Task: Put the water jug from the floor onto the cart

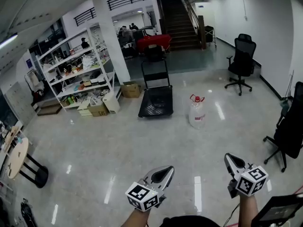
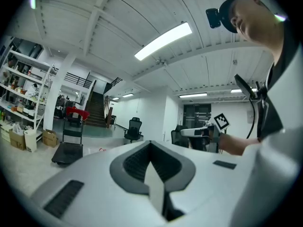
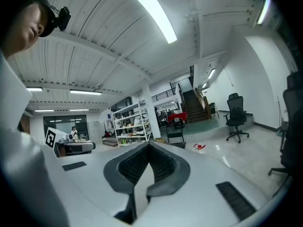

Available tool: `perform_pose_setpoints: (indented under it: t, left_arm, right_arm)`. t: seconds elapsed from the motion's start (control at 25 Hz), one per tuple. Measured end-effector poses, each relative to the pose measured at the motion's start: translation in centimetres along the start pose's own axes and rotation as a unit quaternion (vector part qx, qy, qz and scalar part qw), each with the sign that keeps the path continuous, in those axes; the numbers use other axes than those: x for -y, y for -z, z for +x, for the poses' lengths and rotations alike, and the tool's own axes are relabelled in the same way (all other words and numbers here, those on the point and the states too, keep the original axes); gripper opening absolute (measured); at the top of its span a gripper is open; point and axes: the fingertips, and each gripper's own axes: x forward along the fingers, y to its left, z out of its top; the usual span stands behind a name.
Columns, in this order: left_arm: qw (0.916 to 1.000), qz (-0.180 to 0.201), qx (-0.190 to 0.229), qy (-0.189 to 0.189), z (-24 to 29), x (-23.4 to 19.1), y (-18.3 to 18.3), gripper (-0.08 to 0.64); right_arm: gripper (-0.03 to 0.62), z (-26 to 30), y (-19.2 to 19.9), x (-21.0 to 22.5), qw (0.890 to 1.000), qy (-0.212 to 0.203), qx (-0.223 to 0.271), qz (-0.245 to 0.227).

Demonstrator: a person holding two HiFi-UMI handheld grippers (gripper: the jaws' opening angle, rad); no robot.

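Observation:
The water jug (image 1: 196, 113), clear with a red cap and handle, stands upright on the glossy floor in the middle of the room. Just left of it lies the black flatbed cart (image 1: 155, 101), its push handle upright at the far end. Both grippers hang low near me, well short of the jug. My left gripper (image 1: 168, 170) is shut and empty, and my right gripper (image 1: 229, 158) is shut and empty too. The right gripper view shows the jug's red cap (image 3: 200, 147) just past the shut jaws (image 3: 149, 144), with the cart (image 3: 175, 138) behind. The left gripper view shows the cart (image 2: 68, 152) far left of its shut jaws (image 2: 150, 143).
A white shelving unit (image 1: 75, 70) with cardboard boxes (image 1: 131, 89) at its foot stands at the back left beside a white pillar (image 1: 111, 32). Black office chairs stand at the right (image 1: 241, 60) and near right (image 1: 291, 126). A round table (image 1: 16, 157) sits at the left. Stairs (image 1: 177, 22) rise at the back.

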Motion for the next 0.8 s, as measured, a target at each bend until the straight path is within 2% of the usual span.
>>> perform_pose_setpoints:
  t: [0.28,0.8]
  left_arm:
    - [1.0000,-0.002,0.005,-0.002,1.9,0.8,-0.1,0.000]
    - [0.9999,0.009,0.012,0.000,8.8,4.0,0.0,0.000]
  right_arm:
    - [0.002,-0.5,-0.4,2.2,1.000,0.005,0.011,0.025]
    - [0.002,-1.2,-0.8,8.8,1.000,-0.011,0.007,0.004]
